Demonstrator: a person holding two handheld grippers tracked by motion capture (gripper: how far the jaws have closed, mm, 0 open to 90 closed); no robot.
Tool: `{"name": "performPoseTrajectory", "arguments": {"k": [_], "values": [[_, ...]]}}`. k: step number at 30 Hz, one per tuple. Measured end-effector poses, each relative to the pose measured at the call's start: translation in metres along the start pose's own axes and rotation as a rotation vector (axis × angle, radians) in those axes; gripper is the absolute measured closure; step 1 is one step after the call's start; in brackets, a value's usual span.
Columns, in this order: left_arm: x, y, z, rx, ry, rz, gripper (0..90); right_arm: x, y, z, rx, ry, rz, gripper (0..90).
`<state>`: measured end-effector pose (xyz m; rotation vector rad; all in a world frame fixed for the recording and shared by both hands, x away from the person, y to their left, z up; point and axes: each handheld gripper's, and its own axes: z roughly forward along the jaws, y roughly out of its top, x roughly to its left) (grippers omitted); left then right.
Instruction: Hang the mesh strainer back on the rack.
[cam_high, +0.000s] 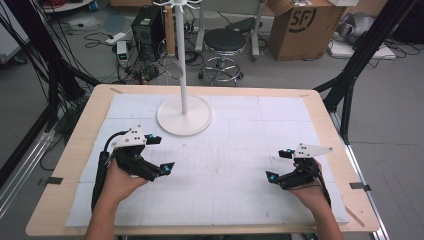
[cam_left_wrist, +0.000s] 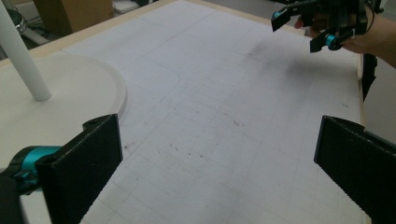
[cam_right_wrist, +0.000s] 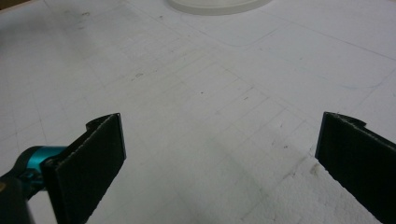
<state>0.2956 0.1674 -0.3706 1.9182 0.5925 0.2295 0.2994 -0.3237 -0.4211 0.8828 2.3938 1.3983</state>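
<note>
High view is showing the left gripper (cam_high: 154, 152) hovering over the gridded mat (cam_high: 225, 165), jaws spread wide and gripping nothing (just air between them). Right gripper (cam_high: 279, 165) is mirroring it, equally wide and empty. White stand (cam_high: 184, 114) is sitting near the table's far edge. Cardboard box (cam_high: 302, 25) behind is reading "SF".

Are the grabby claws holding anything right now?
No, nothing. The left gripper and the right gripper both have their jaws wide apart above the white mat, with only bare mat between them.
</note>
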Motion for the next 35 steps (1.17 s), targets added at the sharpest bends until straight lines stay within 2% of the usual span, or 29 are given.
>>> {"name": "performPoseTrajectory", "arguments": {"k": [5, 16, 35], "values": [[-0.0016, 0.0001, 0.0006, -0.015, 0.004, 0.0, 1.7, 0.0001, -0.0001, -0.0033, -0.012, 0.005, 0.006, 0.5], [-0.0014, -0.0066, 0.0095, 0.016, -0.002, 0.0, 1.7, -0.0004, 0.0, -0.0015, -0.01, 0.005, 0.011, 0.5], [-0.0014, -0.0087, 0.0051, 0.008, 0.004, -0.006, 1.7, 0.0004, 0.0016, 0.0015, -0.004, 0.01, 0.003, 0.5]]}}
